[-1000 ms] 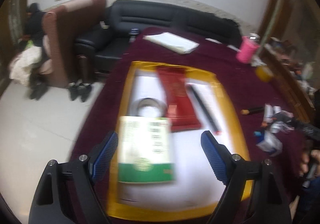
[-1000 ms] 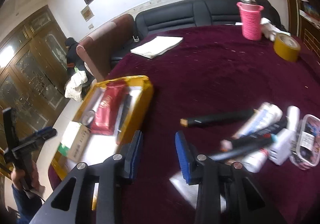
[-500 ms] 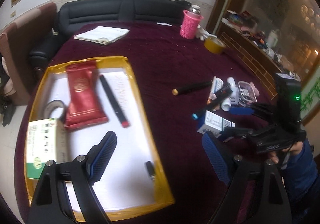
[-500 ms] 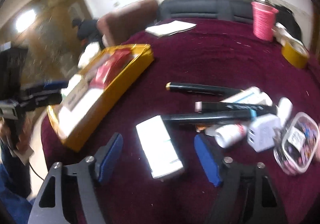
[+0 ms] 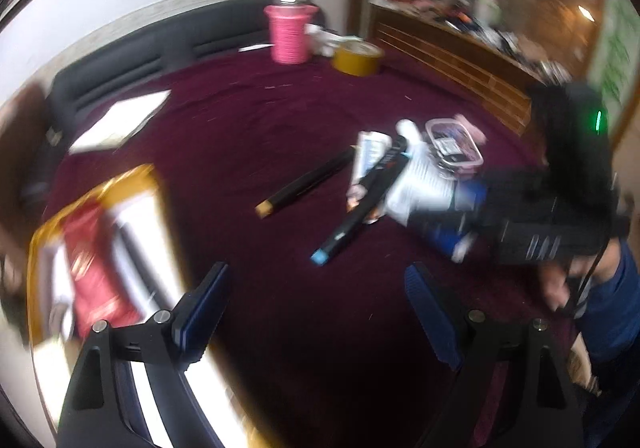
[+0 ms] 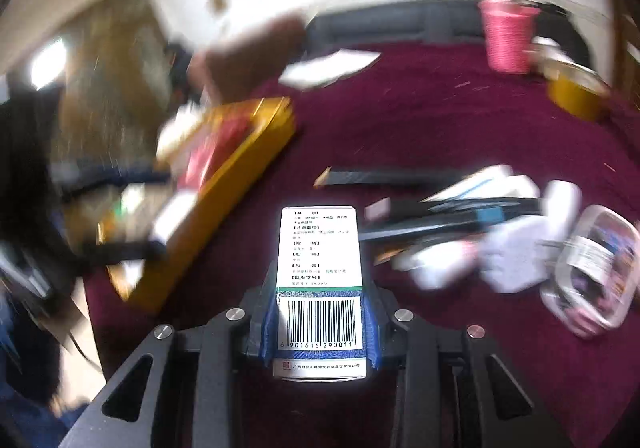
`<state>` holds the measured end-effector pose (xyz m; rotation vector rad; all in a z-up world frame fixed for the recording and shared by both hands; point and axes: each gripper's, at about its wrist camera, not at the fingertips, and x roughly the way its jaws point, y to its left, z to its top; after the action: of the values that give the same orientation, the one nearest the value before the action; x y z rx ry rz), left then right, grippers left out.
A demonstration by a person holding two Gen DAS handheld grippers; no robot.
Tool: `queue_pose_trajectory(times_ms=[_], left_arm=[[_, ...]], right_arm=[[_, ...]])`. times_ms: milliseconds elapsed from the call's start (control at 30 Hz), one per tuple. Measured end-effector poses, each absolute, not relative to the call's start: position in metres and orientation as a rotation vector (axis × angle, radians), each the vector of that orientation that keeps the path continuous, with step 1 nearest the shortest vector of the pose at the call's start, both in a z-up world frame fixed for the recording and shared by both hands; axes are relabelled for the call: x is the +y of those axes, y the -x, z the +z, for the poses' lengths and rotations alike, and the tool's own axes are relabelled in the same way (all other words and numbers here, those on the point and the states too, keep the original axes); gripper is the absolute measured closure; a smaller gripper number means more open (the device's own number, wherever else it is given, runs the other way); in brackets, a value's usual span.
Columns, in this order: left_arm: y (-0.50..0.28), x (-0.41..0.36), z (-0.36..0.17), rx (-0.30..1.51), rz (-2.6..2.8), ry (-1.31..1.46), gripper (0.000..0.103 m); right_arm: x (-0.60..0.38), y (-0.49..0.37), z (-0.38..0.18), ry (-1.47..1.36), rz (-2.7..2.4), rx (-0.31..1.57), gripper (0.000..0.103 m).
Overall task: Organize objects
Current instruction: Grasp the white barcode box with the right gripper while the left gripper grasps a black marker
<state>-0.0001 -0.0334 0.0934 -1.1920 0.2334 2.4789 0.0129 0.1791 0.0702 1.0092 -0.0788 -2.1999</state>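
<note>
Right gripper (image 6: 320, 322) jaws just closed on the white cardboard medicine box with barcode (image 6: 320, 268), pads pressing its sides, box right of the yellow-rimmed tray (image 6: 240, 167). Left gripper (image 5: 316, 312) wide, empty, between tray and black marker with blue cap (image 5: 352, 224). Step: pick done. Next, likely: carry box into tray, release.

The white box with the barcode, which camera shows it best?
The right wrist view: the white box sits sharp and central, clamped in the right hand-held gripper, its barcode and print readable. The left wrist view shows it only as a blurred white shape at the right.
</note>
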Motion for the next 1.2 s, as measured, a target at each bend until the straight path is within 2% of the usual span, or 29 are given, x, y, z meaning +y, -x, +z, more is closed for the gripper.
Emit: queue_pose_trajectory(times_ms=[100,200,233,300,367,567,733,967,1200], left_arm=[[0.026,-0.002,0.078,0.345,2.399,1.240,0.016],[0.046,0.021,0.061,0.468,2.363,1.286,0.021],[0.050,0.025,0.056,0.500,2.350,1.299,0.026],[0.063,0.031,0.045,0.544,2.338,1.339,0.042],[0.073,0.032,0.037,0.519,2.303,1.386,0.063],[0.093,0.040,0.026,0.430,2.263,1.416,0.081],[0.081,0.049,0.028,0.333,2.269,1.423,0.089],[0.031,0.023,0.027,0.146,2.304,1.479,0.089],[0.014,0.018,0.028,0.176,2.349,1.505,0.089]], right_arm=[[0.231,-0.003,0.072,-0.913,-2.328,-0.277,0.066],[0.262,0.007,0.064,-0.883,-2.333,-0.456,0.066],[0.267,0.008,0.064,-0.876,-2.353,-0.464,0.066],[0.273,0.007,0.065,-0.854,-2.360,-0.489,0.066],[0.276,0.004,0.066,-0.833,-2.349,-0.507,0.066],[0.271,0.004,0.069,-0.826,-2.314,-0.525,0.066],[0.274,0.006,0.070,-0.828,-2.312,-0.548,0.066],[0.266,0.005,0.070,-0.846,-2.296,-0.509,0.066],[0.231,0.002,0.056,-0.958,-2.269,-0.322,0.066]])
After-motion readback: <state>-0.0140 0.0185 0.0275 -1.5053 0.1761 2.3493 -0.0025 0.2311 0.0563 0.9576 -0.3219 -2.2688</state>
